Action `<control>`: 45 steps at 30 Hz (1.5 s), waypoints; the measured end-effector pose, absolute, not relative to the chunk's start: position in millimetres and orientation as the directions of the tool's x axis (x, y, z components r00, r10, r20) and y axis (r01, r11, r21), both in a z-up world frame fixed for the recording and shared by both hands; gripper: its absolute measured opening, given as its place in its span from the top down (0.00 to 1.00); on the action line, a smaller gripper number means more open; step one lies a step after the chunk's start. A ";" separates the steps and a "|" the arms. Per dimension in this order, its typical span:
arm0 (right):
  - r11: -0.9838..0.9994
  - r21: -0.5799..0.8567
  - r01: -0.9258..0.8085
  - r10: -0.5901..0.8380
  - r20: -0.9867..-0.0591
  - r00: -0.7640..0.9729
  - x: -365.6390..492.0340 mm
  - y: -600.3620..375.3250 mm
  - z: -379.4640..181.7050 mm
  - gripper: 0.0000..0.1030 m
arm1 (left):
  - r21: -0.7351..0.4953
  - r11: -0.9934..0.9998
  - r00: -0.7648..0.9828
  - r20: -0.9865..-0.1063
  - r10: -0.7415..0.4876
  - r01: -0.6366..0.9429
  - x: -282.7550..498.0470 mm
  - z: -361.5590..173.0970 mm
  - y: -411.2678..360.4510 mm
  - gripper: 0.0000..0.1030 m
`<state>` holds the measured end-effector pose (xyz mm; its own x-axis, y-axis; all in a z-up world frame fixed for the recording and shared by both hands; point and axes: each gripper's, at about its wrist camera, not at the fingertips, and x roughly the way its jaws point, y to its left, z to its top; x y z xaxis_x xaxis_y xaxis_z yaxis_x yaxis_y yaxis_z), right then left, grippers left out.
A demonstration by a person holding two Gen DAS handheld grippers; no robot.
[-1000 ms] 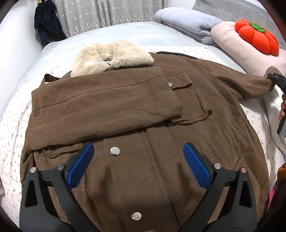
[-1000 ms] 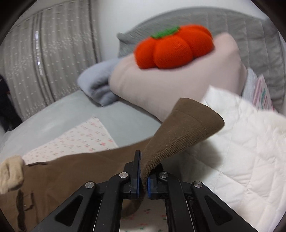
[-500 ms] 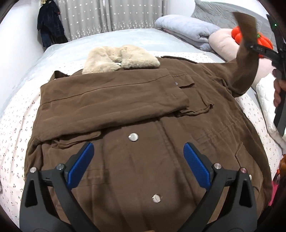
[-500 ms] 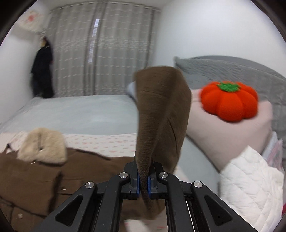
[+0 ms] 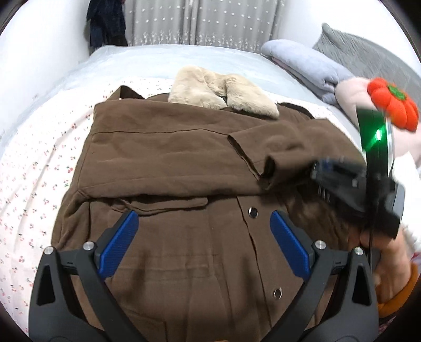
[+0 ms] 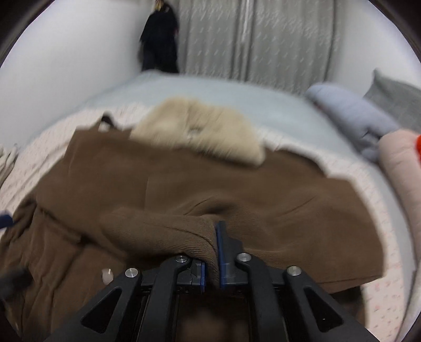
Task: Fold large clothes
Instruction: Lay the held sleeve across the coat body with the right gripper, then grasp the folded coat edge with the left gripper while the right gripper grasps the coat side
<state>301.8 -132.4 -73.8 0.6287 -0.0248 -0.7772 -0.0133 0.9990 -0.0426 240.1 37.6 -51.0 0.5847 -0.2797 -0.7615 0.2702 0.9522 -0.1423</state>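
Observation:
A large brown coat (image 5: 184, 236) with a cream fur collar (image 5: 223, 90) lies flat on the bed. Its left sleeve (image 5: 163, 155) is folded across the chest. My left gripper (image 5: 202, 242) is open and empty above the coat's lower front. My right gripper (image 6: 211, 252) is shut on the ribbed cuff (image 6: 168, 231) of the right sleeve (image 5: 292, 155) and holds it over the coat's chest. It shows blurred at the right in the left wrist view (image 5: 342, 176). The coat also fills the right wrist view (image 6: 236, 189).
The floral sheet (image 5: 39, 163) lies under the coat. A grey folded blanket (image 5: 310, 65), a pink pillow (image 5: 352, 94) and an orange pumpkin cushion (image 5: 394, 105) sit at the right. Curtains (image 5: 210, 23) and a dark hanging garment (image 5: 105, 23) are behind the bed.
My right gripper has lifted the right sleeve cuff off the bed's right side and carried it left, over the coat's chest. My left gripper stays open above the coat.

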 end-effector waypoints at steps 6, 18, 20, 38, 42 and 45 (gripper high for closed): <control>0.949 0.314 -0.020 0.251 -0.716 0.651 286.3 -189.9 -33.8 0.58 | -0.248 0.923 0.565 -0.733 -0.378 0.295 268.6 -39.2 27.9 0.03; 0.872 0.482 0.084 0.252 -0.589 0.768 252.2 -272.5 2.4 0.50 | -0.529 0.832 0.351 -0.757 -0.552 0.167 353.9 -101.7 -25.8 0.24; 0.871 0.475 0.125 0.224 -0.610 0.760 254.3 -280.7 -5.1 0.50 | -0.528 0.836 0.352 -0.761 -0.545 0.151 355.9 -108.9 -30.3 0.30; 0.760 0.567 0.318 0.128 -0.610 0.782 229.9 -369.4 -21.9 0.49 | -0.232 0.920 0.654 -0.649 -0.389 0.316 352.8 1.5 -3.9 0.92; 0.796 0.512 0.323 0.117 -0.654 0.748 247.3 -352.9 -40.8 0.49 | -0.179 0.950 0.549 -0.782 -0.295 0.256 381.9 -48.9 4.1 0.85; 0.826 0.443 0.349 0.089 -0.714 0.695 260.6 -341.7 -60.8 0.49 | -0.073 0.979 0.523 -0.836 -0.163 0.188 389.3 -81.6 4.0 0.84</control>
<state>260.6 -341.7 -60.8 0.6947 0.0892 -0.7138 0.3489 0.8259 0.4428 389.3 4.0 -81.6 0.5233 -0.1631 -0.8364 0.1879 0.9794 -0.0734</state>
